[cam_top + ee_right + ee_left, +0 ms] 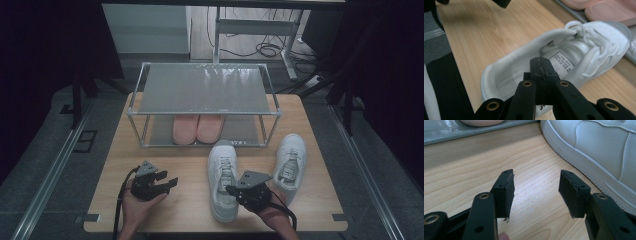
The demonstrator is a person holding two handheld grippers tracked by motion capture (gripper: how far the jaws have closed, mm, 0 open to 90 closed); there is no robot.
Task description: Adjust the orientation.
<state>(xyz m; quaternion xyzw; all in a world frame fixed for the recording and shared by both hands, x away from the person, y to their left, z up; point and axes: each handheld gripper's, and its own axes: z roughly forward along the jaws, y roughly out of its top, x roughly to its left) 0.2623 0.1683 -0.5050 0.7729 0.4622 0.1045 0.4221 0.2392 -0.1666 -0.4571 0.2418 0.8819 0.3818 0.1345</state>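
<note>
Right gripper [231,190] over the heel opening of the near sneaker [222,180], jaws pressed together on nothing, pads just above the insole label. Left gripper [169,184] beside it to the left, jaws apart, empty. White, laced, toe toward the rack [150,107]. Second sneaker [290,162] to the right. Wooden table [165,150]; 2 pink slippers [197,127] on the rack's lower shelf; dark room beyond.

Wood-grain matt table [165,165]; white smooth leather-look sneaker [222,180]; metal rack [205,90].
</note>
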